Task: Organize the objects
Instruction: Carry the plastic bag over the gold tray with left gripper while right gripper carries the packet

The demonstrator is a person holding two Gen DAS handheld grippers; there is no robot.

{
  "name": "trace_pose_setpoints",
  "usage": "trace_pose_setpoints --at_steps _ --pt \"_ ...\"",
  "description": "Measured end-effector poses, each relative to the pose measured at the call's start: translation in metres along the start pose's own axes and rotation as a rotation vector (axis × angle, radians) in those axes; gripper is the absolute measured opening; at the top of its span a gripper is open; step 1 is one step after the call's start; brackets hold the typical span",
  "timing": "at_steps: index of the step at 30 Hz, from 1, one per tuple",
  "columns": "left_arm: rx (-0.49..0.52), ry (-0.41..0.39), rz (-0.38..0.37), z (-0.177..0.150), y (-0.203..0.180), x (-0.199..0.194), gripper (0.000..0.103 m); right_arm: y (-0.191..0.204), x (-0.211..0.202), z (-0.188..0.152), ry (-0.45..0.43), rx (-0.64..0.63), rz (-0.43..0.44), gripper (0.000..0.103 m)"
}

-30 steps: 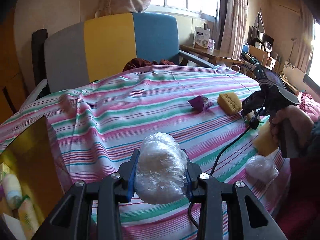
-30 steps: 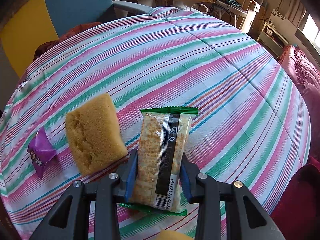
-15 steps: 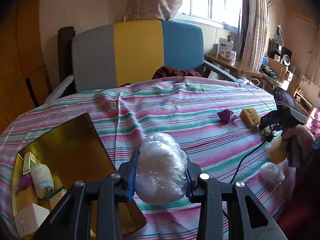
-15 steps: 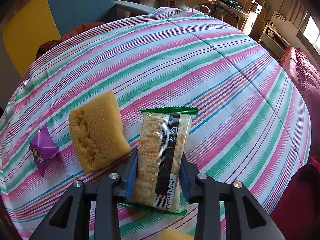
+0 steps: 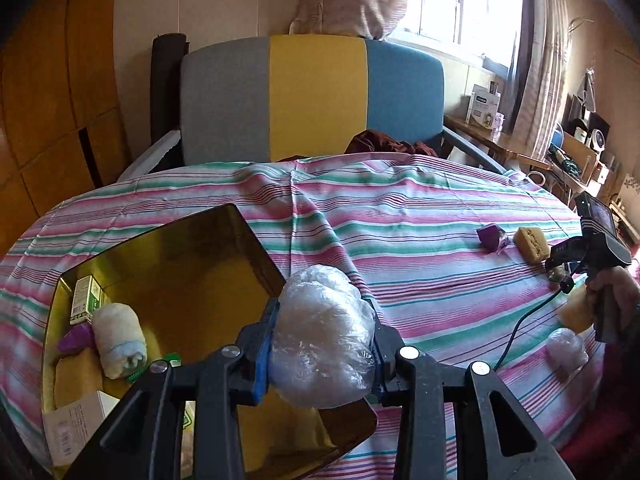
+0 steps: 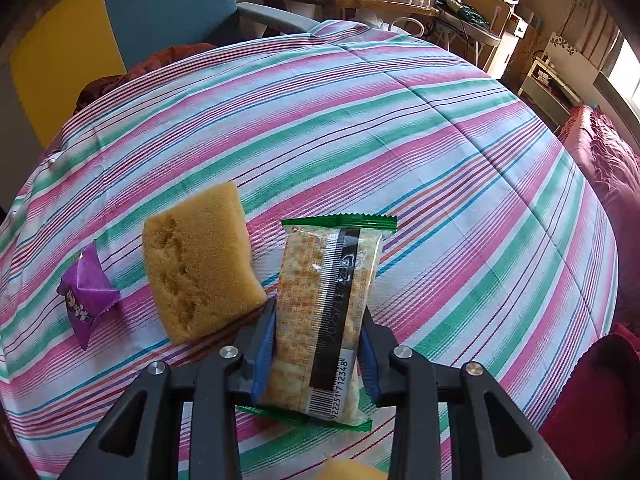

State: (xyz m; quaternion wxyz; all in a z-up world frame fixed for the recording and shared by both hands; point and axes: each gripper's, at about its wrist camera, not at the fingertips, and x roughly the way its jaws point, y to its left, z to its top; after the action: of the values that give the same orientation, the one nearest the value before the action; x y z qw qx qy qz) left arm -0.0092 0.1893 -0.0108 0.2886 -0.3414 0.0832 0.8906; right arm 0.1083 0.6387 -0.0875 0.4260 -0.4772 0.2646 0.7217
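1. Objects to organize sit across the striped tablecloth [image 5: 400, 240], our largest surface; we read it as the pick-up area, because loose items lie scattered toward its right side while the collected ones sit in one container at the left.
2. Next in size, the gold tray [image 5: 180, 272] rests on the cloth's near left. It already holds a rolled towel [image 5: 120, 334], a small green-and-white box [image 5: 85, 294] and a white box [image 5: 80, 420], so we judge it to be the drop-off point.
3. Our left gripper [image 5: 324, 340] has its jaws clamped on a clear plastic bundle [image 5: 324, 332], carried above the tray's right edge, presumably for release inside. The bundle is lumpy and roundish, with no clear long axis.
4. Our right gripper [image 6: 316, 344] has its jaws closed on the lower half of a cracker packet [image 6: 324, 312], held just above the cloth. Its long axis runs along the fingers, green crimped end pointing away from us and barcode end toward the camera.
5. Just left of the packet lies a yellow sponge [image 6: 200, 268], long axis pointing away and slightly tilted.
6. Smallest, a purple candy wrapper [image 6: 86, 296] lies left of the sponge, apart from it.
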Motion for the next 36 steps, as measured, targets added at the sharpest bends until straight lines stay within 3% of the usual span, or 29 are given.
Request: trace_pose_setpoints --at_steps 4,12,14,25,33,36 --pt "-0.084 0.01 0.006 0.005 0.037 -0.005 0.038 0.001 -0.001 0.0 -0.004 -0.005 -0.001 0.036" --pt "-0.341 0.055 0.063 0.016 0.159 -0.001 0.038 0.005 -0.013 -0.002 -0.034 -0.014 -0.002 0.036" --pt "-0.366 0.064 0.072 0.019 0.178 0.004 0.038 0.005 -0.016 -0.003 -0.041 -0.018 0.0 0.036" --pt "-0.384 0.202 0.095 0.032 0.191 0.077 0.038 0.006 -0.017 0.0 -0.052 -0.021 0.012 0.036" --pt "-0.434 0.28 0.18 0.026 0.211 0.113 0.042 0.004 -0.012 0.002 -0.042 -0.012 0.009 0.036" --pt "-0.403 0.255 0.201 0.026 0.21 0.104 0.055 0.005 -0.013 0.002 -0.047 -0.017 0.009 0.036"
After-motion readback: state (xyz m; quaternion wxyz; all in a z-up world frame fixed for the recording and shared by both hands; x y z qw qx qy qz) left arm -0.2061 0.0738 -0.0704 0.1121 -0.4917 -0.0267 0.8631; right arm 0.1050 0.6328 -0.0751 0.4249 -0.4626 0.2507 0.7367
